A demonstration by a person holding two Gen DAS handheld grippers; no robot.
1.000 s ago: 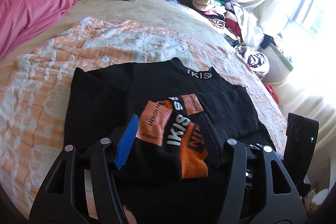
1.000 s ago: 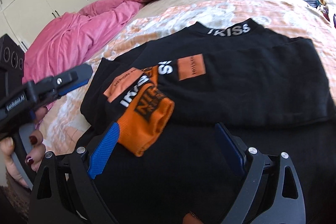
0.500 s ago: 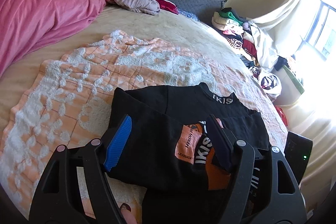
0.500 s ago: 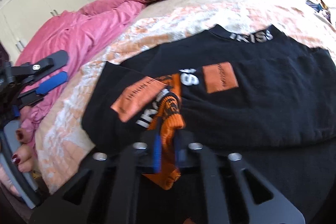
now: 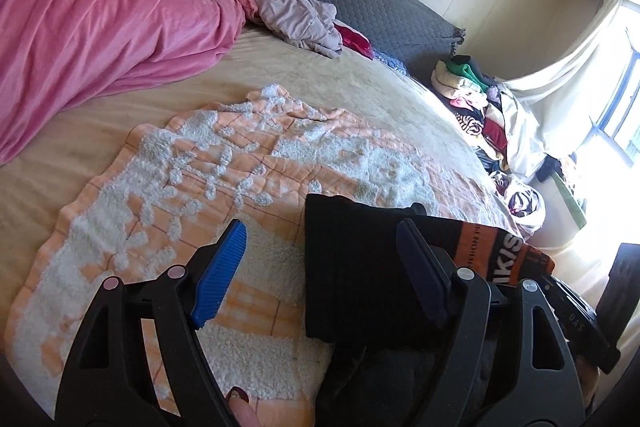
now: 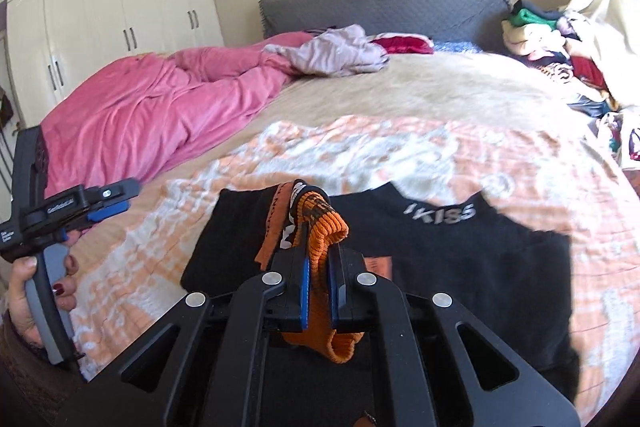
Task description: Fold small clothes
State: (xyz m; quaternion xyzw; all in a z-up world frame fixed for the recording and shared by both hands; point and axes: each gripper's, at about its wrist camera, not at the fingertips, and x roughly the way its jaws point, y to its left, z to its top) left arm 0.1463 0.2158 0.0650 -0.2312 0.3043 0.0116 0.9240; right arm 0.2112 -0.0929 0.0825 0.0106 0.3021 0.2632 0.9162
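Sweater cuff (orange) pinched in right gripper jaws; left gripper jaws opening, empty.

Ahead of the left gripper the orange blanket lies bare; the black sweater crowds its right finger, pink duvet far-left.

left gripper: black frame | blue ribbed fingers | silver screws | red-painted nails
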